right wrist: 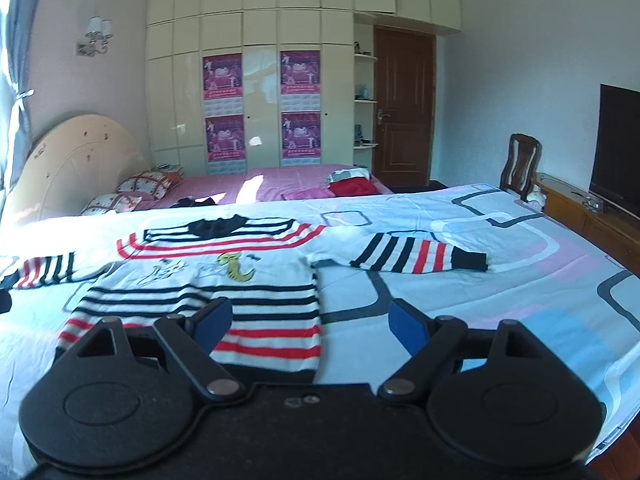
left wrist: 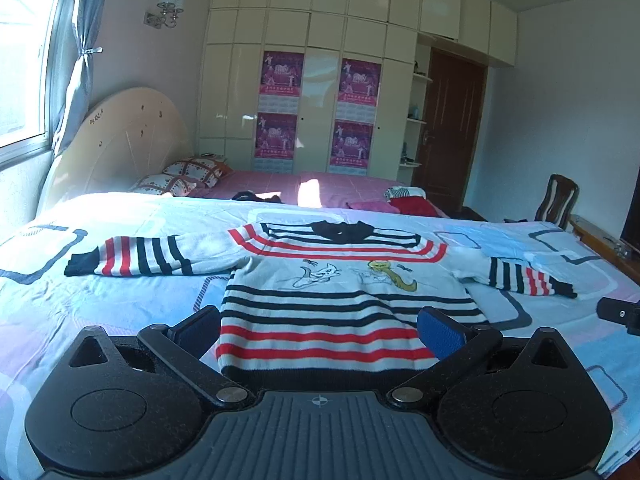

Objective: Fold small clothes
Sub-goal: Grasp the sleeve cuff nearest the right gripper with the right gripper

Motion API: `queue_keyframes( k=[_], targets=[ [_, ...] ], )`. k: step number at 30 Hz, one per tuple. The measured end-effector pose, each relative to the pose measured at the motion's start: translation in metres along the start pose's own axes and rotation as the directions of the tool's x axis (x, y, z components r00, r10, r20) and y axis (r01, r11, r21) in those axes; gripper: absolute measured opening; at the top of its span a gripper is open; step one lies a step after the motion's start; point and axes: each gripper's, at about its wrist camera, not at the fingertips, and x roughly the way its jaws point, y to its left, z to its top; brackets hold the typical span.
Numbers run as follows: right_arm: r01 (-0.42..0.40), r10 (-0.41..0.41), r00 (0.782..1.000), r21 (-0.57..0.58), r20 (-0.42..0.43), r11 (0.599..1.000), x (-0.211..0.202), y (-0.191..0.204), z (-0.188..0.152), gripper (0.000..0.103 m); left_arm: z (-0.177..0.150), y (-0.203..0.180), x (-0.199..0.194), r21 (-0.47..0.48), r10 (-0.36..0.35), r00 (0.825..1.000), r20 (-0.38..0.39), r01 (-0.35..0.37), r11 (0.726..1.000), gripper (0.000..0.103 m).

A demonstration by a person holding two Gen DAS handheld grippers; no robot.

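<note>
A small striped sweater with cartoon prints lies flat on the bed, front up, both sleeves spread out to the sides. It also shows in the right wrist view. My left gripper is open, hovering just above the sweater's bottom hem, with the hem between its blue pads. My right gripper is open above the hem's right corner; its left pad is over the sweater, its right pad over the sheet. The right sleeve lies stretched toward the right.
The bed sheet is pale blue with grey square patterns. A second bed with a pink cover, pillows and a pile of clothes stands behind. A wooden chair, TV stand and TV are at the right.
</note>
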Motion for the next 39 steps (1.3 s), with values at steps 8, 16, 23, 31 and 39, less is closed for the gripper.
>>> queue_keyframes(
  k=[8,16,23,31,39],
  targets=[
    [0.088,-0.083,0.996,0.223,-0.029,0.971,0.141,-0.101,0.033,0.057,0.031,-0.021,0.130,-0.027,0.032,0.999,-0.044,-0.033,0.999,0.103],
    [0.220,-0.141,0.971,0.493,-0.192,0.841,0.288,-0.215,0.017,0.045,0.036,-0.059,0.275,-0.072,0.130,0.976,-0.172,-0.144,0.987,0.103],
    [0.216,-0.083,0.969,0.645,-0.231,0.733,0.348,-0.265,-0.010,0.042,0.032,-0.086,0.344,-0.042,0.167,0.951,-0.259,-0.184,0.982,0.103],
    [0.216,-0.101,0.973,0.662,-0.208,0.718,0.366,-0.279,-0.007,0.012,0.032,-0.087,0.365,-0.011,0.168,0.941,-0.294,-0.179,0.984,0.103],
    [0.229,-0.198,0.973,0.346,-0.122,0.910,0.360,-0.207,0.045,0.008,0.041,-0.035,0.353,-0.008,0.190,0.949,-0.253,-0.199,0.980,0.103]
  ],
)
